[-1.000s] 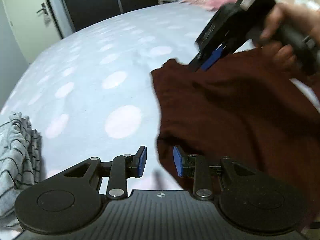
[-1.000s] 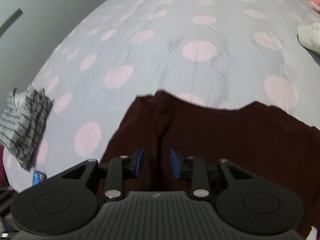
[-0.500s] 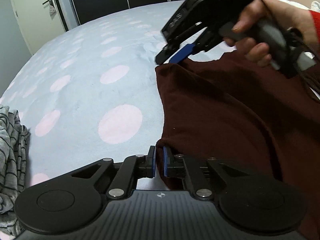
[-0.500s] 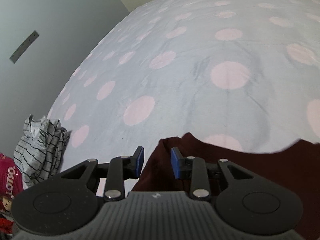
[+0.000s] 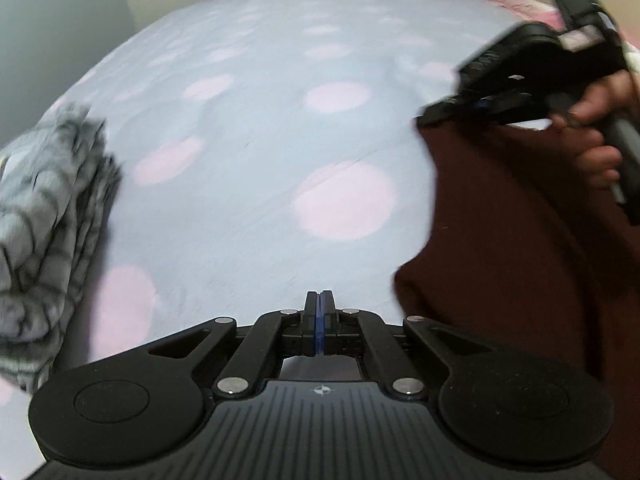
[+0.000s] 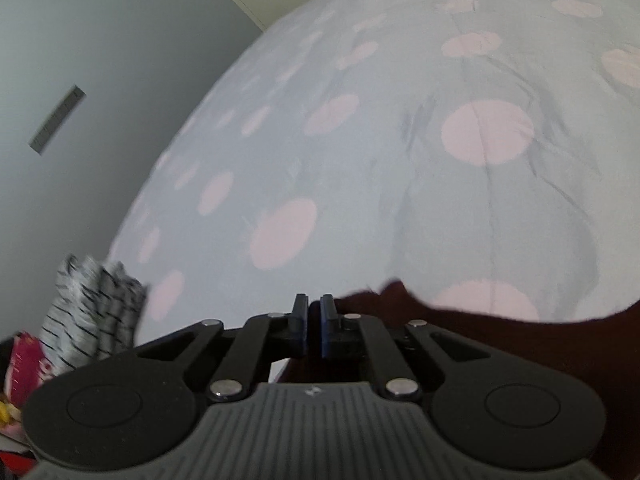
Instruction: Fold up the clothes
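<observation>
The dark maroon garment (image 5: 520, 264) lies at the near right of the bed, on a pale blue bedsheet with pink dots (image 5: 280, 128). The left gripper (image 5: 319, 300) has just closed; its blue pads meet with no cloth visible between them, the garment's edge just to its right. The right gripper (image 6: 314, 312), held by a hand (image 5: 596, 128), has just narrowed to a slit at the garment's far left corner; whether it pinches cloth I cannot tell. A striped grey garment (image 5: 48, 216) lies bunched far left
</observation>
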